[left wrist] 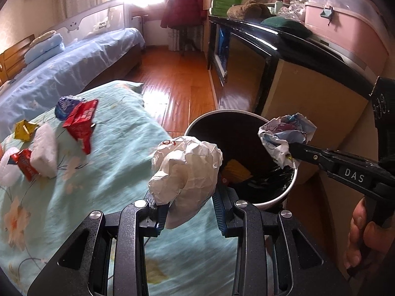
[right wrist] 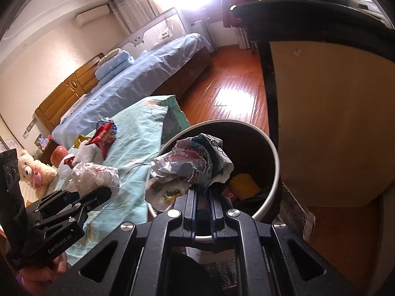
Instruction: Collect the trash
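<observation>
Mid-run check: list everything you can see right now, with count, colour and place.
trash bin: one, white rim, dark inside, on floor beside bed
yellow wrapper: one, inside bin
white crumpled paper: one, held near bin rim
printed crumpled paper: one, white with pink and blue, held over bin
red wrappers: two, on teal quilt
blue wrapper: one, behind the larger red one
yellow packet: one, on quilt
white tissue pack: one, on quilt
left gripper: shut on white paper
right gripper: shut on printed paper
</observation>
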Motion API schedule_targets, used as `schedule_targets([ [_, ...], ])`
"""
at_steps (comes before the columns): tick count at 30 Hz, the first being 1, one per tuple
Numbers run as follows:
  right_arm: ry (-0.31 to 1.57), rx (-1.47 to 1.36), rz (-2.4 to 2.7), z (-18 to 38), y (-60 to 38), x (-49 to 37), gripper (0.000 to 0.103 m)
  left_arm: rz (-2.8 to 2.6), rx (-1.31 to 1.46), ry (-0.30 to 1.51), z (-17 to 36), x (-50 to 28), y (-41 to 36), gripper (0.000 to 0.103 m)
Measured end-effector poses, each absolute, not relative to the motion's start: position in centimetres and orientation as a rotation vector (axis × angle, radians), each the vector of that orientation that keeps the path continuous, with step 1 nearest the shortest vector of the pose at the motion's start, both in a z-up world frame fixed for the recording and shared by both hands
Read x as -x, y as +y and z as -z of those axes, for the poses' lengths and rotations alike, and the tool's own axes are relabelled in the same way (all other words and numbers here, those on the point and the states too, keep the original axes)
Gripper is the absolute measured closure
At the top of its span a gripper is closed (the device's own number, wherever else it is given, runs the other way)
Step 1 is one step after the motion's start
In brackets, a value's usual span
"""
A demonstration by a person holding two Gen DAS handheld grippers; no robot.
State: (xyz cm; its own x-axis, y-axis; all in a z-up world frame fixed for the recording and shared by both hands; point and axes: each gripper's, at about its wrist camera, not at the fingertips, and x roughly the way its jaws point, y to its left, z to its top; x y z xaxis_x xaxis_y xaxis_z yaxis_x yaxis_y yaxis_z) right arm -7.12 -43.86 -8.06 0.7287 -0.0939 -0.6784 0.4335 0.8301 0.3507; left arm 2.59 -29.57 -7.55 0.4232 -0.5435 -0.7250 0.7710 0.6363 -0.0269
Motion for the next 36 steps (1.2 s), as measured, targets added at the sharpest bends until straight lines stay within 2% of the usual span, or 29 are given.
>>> schedule_targets([
  [20,0.747,-0.555,0.320,9.8,-47.1,5.6,0.094,0.879,-0.403,0.808,9.0,-3.6,-35.6,0.073],
  [23,0.753,-0.559,0.325,10.0,-47.4,5.4,0.090,0.883,-0.408,0.815,9.3,-3.8,-36.1,0.070],
  [25,0.755,-0.573,0.319,10.2,-47.7,5.3,0.090,0.883,-0.405,0.818,9.3,-3.9,-36.2,0.063],
  [26,0.757,-0.575,0.321,10.2,-47.8,5.3,0.089,0.884,-0.402,0.818,9.4,-4.0,-36.1,0.063],
  [28,0.759,-0.582,0.324,10.3,-47.9,5.3,0.084,0.886,-0.403,0.818,9.4,-4.0,-36.0,0.057],
  [30,0.752,-0.598,0.321,10.3,-48.1,5.4,0.067,0.880,-0.399,0.823,9.5,-4.1,-35.8,0.048],
  [31,0.748,-0.599,0.320,10.2,-48.1,5.5,0.063,0.881,-0.393,0.821,9.5,-4.2,-35.7,0.048],
  [36,0.728,-0.606,0.325,9.8,-47.9,5.8,0.061,0.880,-0.370,0.823,9.4,-4.0,-34.6,0.048],
])
